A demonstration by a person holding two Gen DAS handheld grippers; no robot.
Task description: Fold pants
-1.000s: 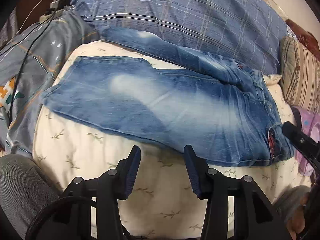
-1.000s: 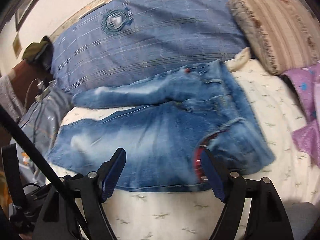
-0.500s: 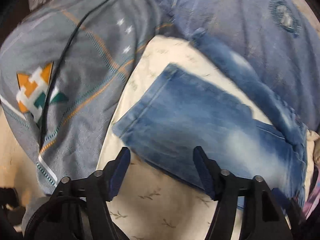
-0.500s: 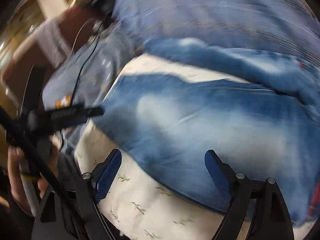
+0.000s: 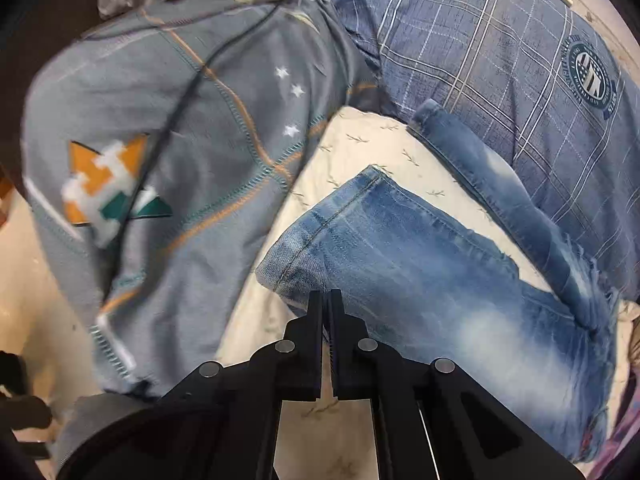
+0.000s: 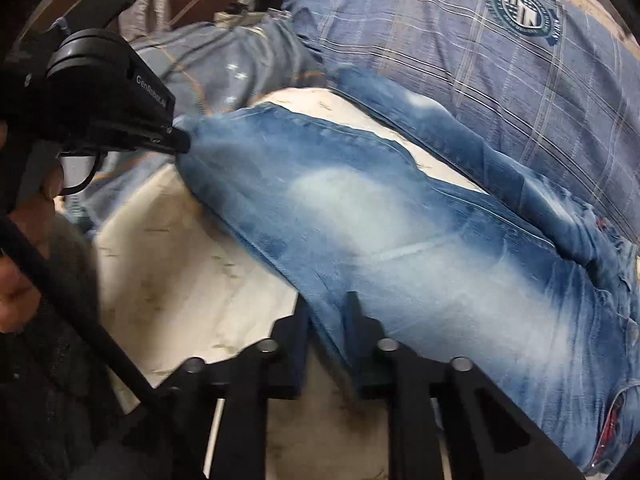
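Left wrist view: left gripper (image 5: pixel 327 296) pinches the jeans (image 5: pixel 440 280) hem at 6 o'clock; right gripper (image 6: pixel 328 304) clamps the leg's near edge.

Jeans (image 6: pixel 400 232) waistband cut off; near edge blurred.

Open cream sheet (image 6: pixel 168 264) lies along the near edge of the bed, beside the jeans (image 6: pixel 400 240). Far edge blocked by blue plaid pillow (image 5: pixel 500 60). Foot-end edge crowded by grey patterned blanket (image 5: pixel 180 140) carrying a black cable (image 5: pixel 176 112).
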